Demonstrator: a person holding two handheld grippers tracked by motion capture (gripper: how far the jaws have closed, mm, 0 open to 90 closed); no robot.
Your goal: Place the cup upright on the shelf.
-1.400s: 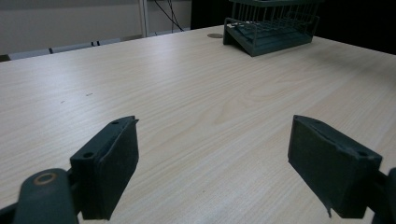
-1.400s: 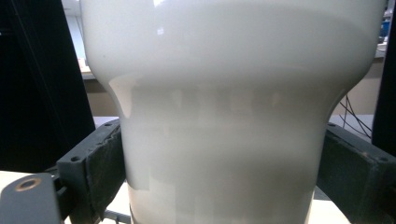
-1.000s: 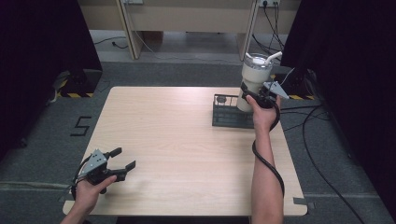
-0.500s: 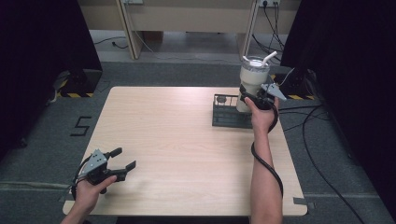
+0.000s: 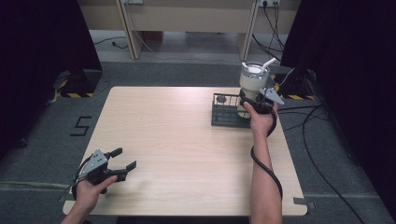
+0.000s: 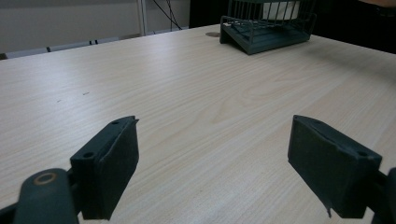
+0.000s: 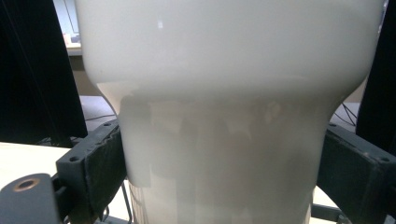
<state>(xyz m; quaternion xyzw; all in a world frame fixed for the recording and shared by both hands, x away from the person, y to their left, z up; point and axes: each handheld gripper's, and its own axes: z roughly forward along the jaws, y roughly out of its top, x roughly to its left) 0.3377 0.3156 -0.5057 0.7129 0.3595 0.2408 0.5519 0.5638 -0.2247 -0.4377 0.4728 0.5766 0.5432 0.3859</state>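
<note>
A white tumbler (image 5: 253, 80) with a straw stands upright at the far right of the table, its base in or just over a dark wire rack (image 5: 224, 116). My right gripper (image 5: 257, 100) is shut on the tumbler's narrow lower part. In the right gripper view the tumbler (image 7: 224, 93) sits between both black pads (image 7: 100, 168), which press on its sides. My left gripper (image 5: 122, 159) is held low over the near left corner, open and holding nothing. The left gripper view has its jaws wide apart (image 6: 215, 149) over bare wood, with the rack (image 6: 266, 32) far ahead.
The light wooden table (image 5: 187, 140) has bare wood between the two grippers. Cables (image 5: 322, 126) trail on the floor off the right edge. Black curtains hang at both sides, and a "5" mark (image 5: 80, 126) lies on the floor at left.
The tumbler and my right gripper have come down slightly toward the rack. The left gripper has not moved.
</note>
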